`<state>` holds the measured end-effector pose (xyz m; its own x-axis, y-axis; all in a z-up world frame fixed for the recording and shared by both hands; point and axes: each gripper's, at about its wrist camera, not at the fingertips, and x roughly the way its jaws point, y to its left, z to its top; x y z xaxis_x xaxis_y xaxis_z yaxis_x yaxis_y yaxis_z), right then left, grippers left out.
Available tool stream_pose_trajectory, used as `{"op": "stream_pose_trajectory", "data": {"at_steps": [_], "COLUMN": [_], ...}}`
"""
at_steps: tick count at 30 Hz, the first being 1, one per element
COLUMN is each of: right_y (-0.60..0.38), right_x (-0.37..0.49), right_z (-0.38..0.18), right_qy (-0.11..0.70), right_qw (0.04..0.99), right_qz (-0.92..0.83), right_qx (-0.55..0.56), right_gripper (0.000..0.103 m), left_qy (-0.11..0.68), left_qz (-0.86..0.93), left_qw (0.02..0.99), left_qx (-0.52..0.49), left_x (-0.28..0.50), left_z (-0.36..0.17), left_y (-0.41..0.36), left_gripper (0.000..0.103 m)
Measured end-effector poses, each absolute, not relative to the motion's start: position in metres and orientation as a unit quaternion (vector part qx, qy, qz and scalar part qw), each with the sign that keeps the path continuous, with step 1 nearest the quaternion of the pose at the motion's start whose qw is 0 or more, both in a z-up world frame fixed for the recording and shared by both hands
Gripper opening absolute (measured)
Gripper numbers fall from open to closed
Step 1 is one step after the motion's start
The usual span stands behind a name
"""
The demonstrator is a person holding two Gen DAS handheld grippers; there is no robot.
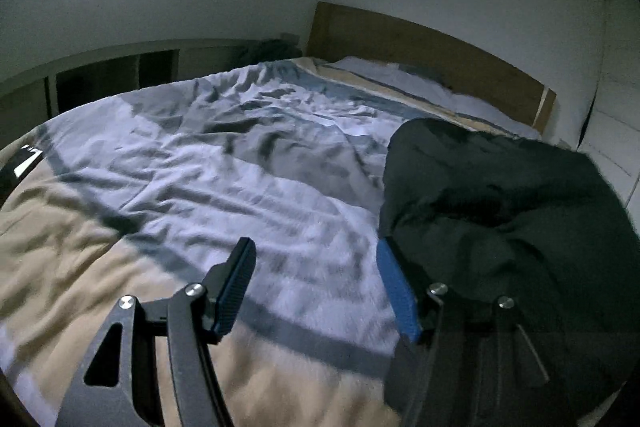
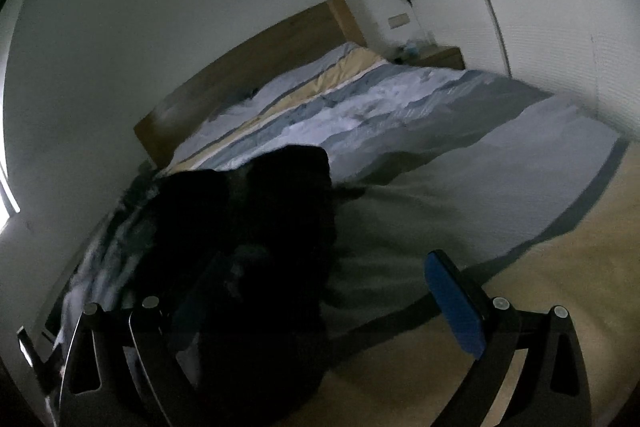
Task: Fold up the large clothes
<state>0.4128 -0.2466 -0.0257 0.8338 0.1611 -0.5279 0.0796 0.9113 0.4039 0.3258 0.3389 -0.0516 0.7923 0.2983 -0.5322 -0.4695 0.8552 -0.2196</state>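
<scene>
Left wrist view: left gripper (image 1: 316,287) hangs over the bed, fingers spread wide, nothing between the blue pads (image 1: 394,297). Dark garment (image 1: 500,195), possibly a jacket or padded coat, lies bunched in a heap to the right of the fingers; its near edge sits just behind and beside the right finger, contact not confirmable. Between and ahead of the fingers only the striped duvet (image 1: 224,163): pale blue, grey and beige bands, wrinkled. Wooden headboard (image 1: 432,59) far ahead, pillow (image 1: 400,75) just in front of it. Judgement: the wide opening suits an approach to the garment's left edge, so that a hem or sleeve can be pinched before spreading; the heap is not yet laid flat, so folding proper looks not yet begun.

Right wrist view: right gripper (image 2: 320,311), fingers also wide apart. Right pad (image 2: 454,303) clearly visible and bare; the left finger is lost in shadow against the garment (image 2: 256,239), so whether it touches cloth cannot be told. The garment fills the space ahead of and over the left finger, reaching toward the gap's middle; the bed cover (image 2: 440,163) lies ahead of the right finger. Bedside table (image 2: 440,57) far ahead, beyond the duvet. Judgement: the two grippers flank the heap, one per side, which fits a two-point lift.

Writing: none legible in either view; dim and blurred
</scene>
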Motion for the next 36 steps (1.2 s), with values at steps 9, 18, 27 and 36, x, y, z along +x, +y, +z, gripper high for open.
{"op": "stream_pose_trajectory", "data": {"at_steps": [9,18,27,36], "right_y": [-0.192,-0.144,-0.130,-0.122], "right_x": [0.334,0.244,0.178,0.148], "right_z": [0.038,0.076,0.089,0.090], "right_qy": [0.329,0.331,0.317,0.310], "right_qw": [0.934,0.937,0.944,0.948], "right_qz": [0.031,0.057,0.066,0.062], "right_qx": [0.135,0.093,0.060,0.050], "right_gripper": [0.102,0.103,0.103,0.103], "left_qy": [0.243,0.259,0.267,0.242], "left_qz": [0.170,0.123,0.103,0.082], "left_qw": [0.938,0.953,0.956,0.966], "left_qx": [-0.178,-0.100,-0.060,-0.030], "left_x": [0.229,0.157,0.112,0.084], "left_z": [0.049,0.105,0.100,0.103], "left_y": [0.300,0.234,0.164,0.111], "left_gripper": [0.061,0.061,0.075,0.075]}}
